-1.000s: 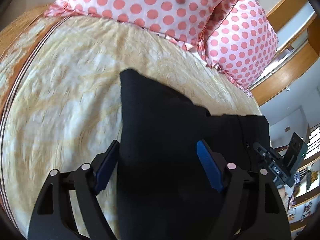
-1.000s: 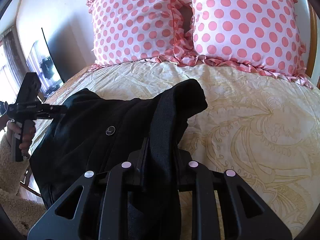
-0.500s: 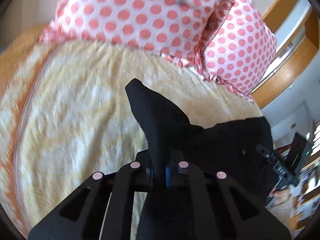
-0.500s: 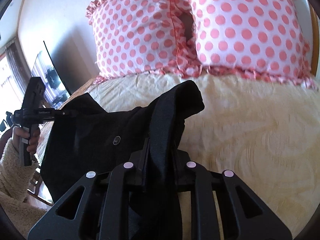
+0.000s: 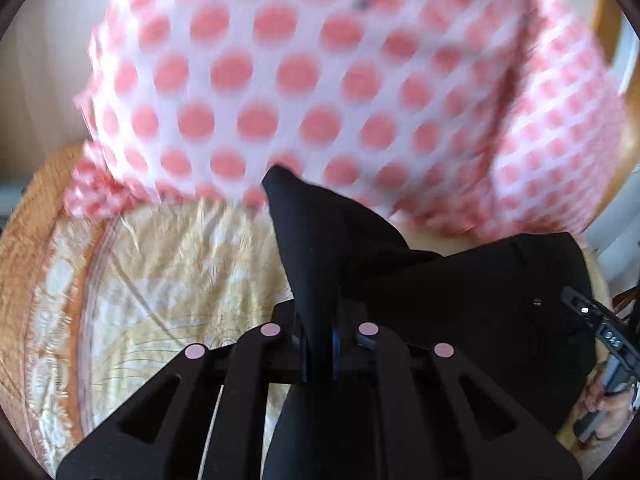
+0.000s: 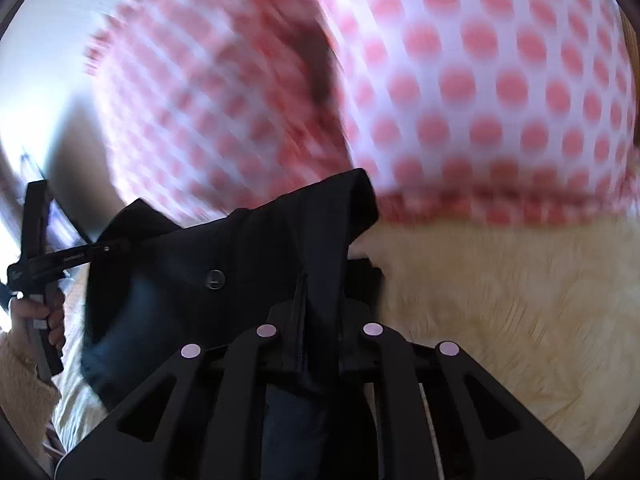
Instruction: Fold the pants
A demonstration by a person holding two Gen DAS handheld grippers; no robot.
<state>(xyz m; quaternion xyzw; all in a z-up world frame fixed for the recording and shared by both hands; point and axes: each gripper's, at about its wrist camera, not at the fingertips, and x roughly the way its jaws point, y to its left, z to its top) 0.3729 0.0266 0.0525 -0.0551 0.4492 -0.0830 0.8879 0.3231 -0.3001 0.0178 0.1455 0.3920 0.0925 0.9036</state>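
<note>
Black pants (image 5: 460,300) hang lifted above the yellow patterned bedspread (image 5: 160,264), stretched between both grippers. My left gripper (image 5: 318,354) is shut on one bunched corner, which sticks up past the blue pads. In the right wrist view my right gripper (image 6: 320,344) pinches the other waist corner of the pants (image 6: 240,264), its jaws still closing on the cloth. A button (image 6: 215,279) shows on the fabric. Each view shows the other gripper at its edge: the left gripper (image 6: 120,246), the right gripper (image 5: 568,294). The pant legs are hidden below.
Two pink polka-dot pillows (image 5: 280,80) (image 6: 500,80) fill the space close ahead, blurred. A wooden headboard (image 5: 612,20) stands behind them at the right. A person's hand (image 6: 40,316) in a fuzzy cream sleeve holds the left gripper's handle. Bedspread (image 6: 520,300) spreads to the right.
The left gripper went from open around the pants to shut on them. Both grippers then carried the pants toward the pillows, which now loom much larger; the cloth has left the bed.
</note>
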